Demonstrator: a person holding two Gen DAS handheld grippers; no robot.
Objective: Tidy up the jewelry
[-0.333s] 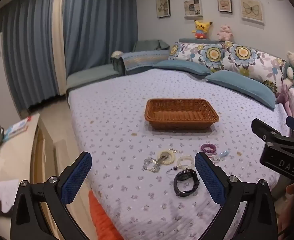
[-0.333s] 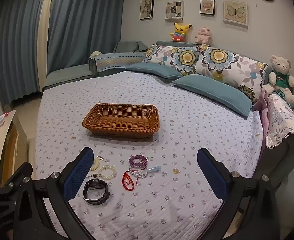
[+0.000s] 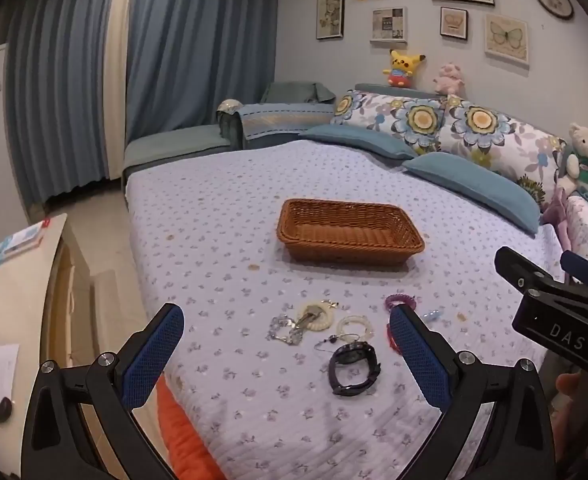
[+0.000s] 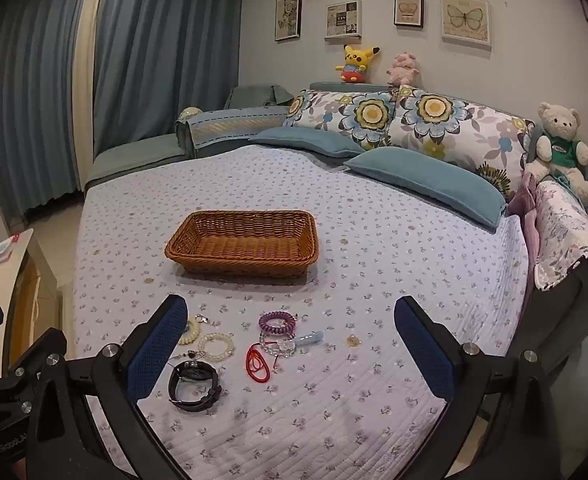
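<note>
Between both grippers' wide-open, empty fingers, left gripper [image 3: 285, 354] and right gripper [image 4: 291, 346], jewelry [image 4: 229, 350] lies scattered, the basket [image 4: 243, 242] beyond; picking hasn't begun, so one must descend first, probably.

Both wrist cameras hover near the foot of the lilac flower-print quilted bed [image 3: 221, 216], angled down toward the headboard wall — sharing the rectangular brown wicker basket [image 3: 350, 236] [image 4: 242, 242] and scattered jewelry, the left view from further left.

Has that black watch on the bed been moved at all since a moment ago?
No. The black watch lies just as far in front of the wicker basket as before, beside the same cream bracelet.
</note>
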